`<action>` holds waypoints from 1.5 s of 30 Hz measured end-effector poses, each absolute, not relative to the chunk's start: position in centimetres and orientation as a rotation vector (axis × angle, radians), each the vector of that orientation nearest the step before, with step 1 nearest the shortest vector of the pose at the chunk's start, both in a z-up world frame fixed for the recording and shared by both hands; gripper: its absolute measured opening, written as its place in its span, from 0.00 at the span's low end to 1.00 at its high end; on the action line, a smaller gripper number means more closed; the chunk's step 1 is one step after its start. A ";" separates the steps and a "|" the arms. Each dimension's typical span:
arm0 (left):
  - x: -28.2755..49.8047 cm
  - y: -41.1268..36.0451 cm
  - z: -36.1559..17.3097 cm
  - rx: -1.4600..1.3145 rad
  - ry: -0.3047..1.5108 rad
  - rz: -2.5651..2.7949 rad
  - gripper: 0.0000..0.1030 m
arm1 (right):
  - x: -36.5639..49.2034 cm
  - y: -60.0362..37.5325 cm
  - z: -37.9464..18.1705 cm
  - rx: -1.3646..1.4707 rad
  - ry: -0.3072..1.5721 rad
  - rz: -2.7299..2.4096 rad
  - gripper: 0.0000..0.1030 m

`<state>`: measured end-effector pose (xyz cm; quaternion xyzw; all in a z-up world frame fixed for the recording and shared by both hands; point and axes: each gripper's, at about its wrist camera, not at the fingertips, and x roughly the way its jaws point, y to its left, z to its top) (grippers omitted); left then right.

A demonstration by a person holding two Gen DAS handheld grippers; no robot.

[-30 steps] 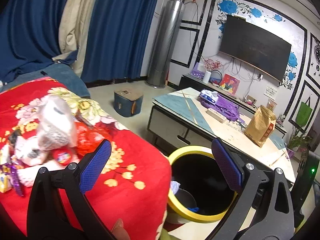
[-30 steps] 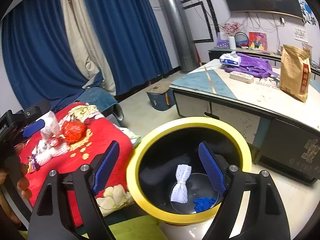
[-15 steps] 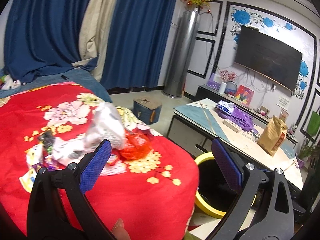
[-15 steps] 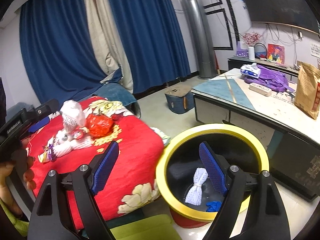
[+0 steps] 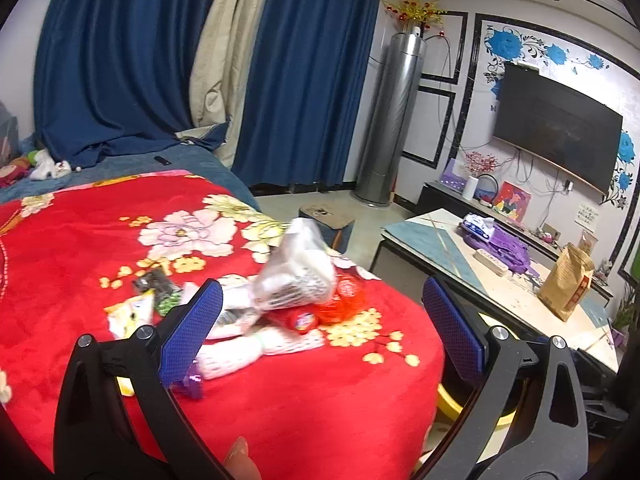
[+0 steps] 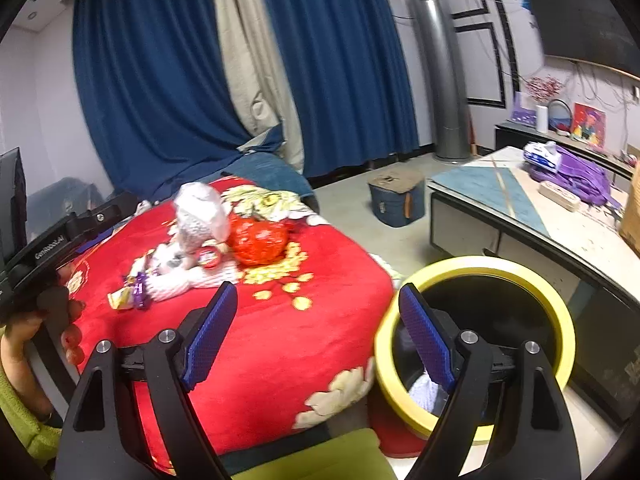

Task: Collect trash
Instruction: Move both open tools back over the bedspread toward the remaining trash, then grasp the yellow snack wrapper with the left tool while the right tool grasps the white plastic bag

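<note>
A heap of trash lies on the red flowered blanket [image 5: 100, 240]: a clear bag with white netting [image 5: 296, 276], a crumpled red wrapper [image 5: 344, 300], a white foam net [image 5: 248, 350] and snack wrappers [image 5: 132, 314]. My left gripper [image 5: 322, 332] is open just short of the heap, with nothing between its pads. The right gripper [image 6: 318, 336] hovers over the blanket's near edge beside the yellow-rimmed bin [image 6: 480, 268]; its jaws are opening and hold nothing. A white net [image 6: 424, 394] lies inside the bin. At the left edge, a hand [image 6: 24, 328] holds the left gripper's black body [image 6: 68, 236].
A low table [image 6: 520, 208] stands behind the bin, with a purple bag [image 6: 580, 172] and a brown paper bag [image 5: 568, 284] on it. A blue box [image 6: 396, 200] sits on the floor. Farther back are blue curtains [image 5: 120, 60] and a silver tower unit [image 5: 388, 120]. A green cushion [image 6: 320, 456] lies below.
Both views have swung left, away from the bin and toward the blanket. The trash heap now sits in the middle, and the bin has slid to the right edge.
</note>
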<state>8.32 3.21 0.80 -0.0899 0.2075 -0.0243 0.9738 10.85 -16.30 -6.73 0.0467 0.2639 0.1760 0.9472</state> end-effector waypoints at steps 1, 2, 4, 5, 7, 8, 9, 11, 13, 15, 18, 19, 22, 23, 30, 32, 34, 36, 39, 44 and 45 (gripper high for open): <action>8.2 3.6 0.8 -0.178 0.421 -0.042 0.89 | 10.8 -15.9 -6.6 0.093 0.536 0.367 0.84; 8.1 3.8 0.7 -0.176 0.423 -0.038 0.89 | 10.7 -15.5 -6.4 0.093 0.531 0.376 0.88; 7.9 4.5 0.7 -0.167 0.427 -0.026 0.89 | 10.7 -14.8 -6.2 0.088 0.520 0.388 0.88; 7.9 4.8 0.7 -0.160 0.428 -0.021 0.89 | 10.7 -14.2 -6.0 0.079 0.517 0.400 0.88; 7.6 5.7 0.6 -0.152 0.432 -0.008 0.89 | 10.9 -13.4 -5.9 0.066 0.520 0.415 0.88; 7.6 6.0 0.5 -0.154 0.433 -0.004 0.89 | 11.0 -13.0 -5.9 0.065 0.525 0.423 0.88; 7.4 6.5 0.4 -0.156 0.435 0.003 0.89 | 11.2 -12.5 -5.8 0.066 0.531 0.433 0.88; 7.1 7.2 0.4 -0.158 0.437 0.014 0.89 | 11.7 -11.5 -5.7 0.067 0.543 0.455 0.88; 6.8 8.1 0.2 -0.162 0.439 0.028 0.89 | 12.1 -10.6 -5.6 0.063 0.549 0.472 0.88; 6.5 8.9 0.1 -0.171 0.444 0.041 0.89 | 12.5 -9.5 -5.4 0.061 0.550 0.491 0.89; 6.1 10.2 -0.2 -0.191 0.461 0.067 0.89 | 13.2 -8.1 -5.1 0.064 0.552 0.513 0.89; 6.0 10.6 -0.4 -0.195 0.463 0.072 0.89 | 13.4 -7.6 -5.0 0.066 0.554 0.518 0.89; 5.6 12.1 -0.8 -0.210 0.471 0.096 0.89 | 14.2 -6.4 -4.8 0.076 0.561 0.536 0.89; 5.5 12.4 -0.9 -0.213 0.474 0.102 0.89 | 14.4 -6.0 -4.8 0.075 0.562 0.540 0.89; 5.5 15.5 -2.7 -0.277 0.543 0.132 0.89 | 16.0 -3.4 -4.7 0.063 0.565 0.556 0.89; 5.6 16.5 -3.4 -0.308 0.561 0.137 0.89 | 16.6 -2.7 -4.6 0.059 0.563 0.555 0.89; 5.7 17.6 -4.1 -0.344 0.588 0.150 0.89 | 17.2 -2.3 -4.7 0.050 0.564 0.552 0.89; 5.6 18.4 -4.8 -0.380 0.613 0.154 0.89 | 17.9 -1.8 -4.9 0.050 0.572 0.548 0.89; 5.8 19.5 -6.0 -0.446 0.656 0.138 0.80 | 19.0 -1.1 -5.2 0.056 0.583 0.539 0.89; 6.0 20.1 -7.5 -0.533 0.716 0.088 0.58 | 21.1 0.0 -5.5 0.066 0.597 0.515 0.89; 6.1 20.1 -7.7 -0.549 0.725 0.074 0.53 | 21.5 0.2 -5.6 0.070 0.602 0.517 0.89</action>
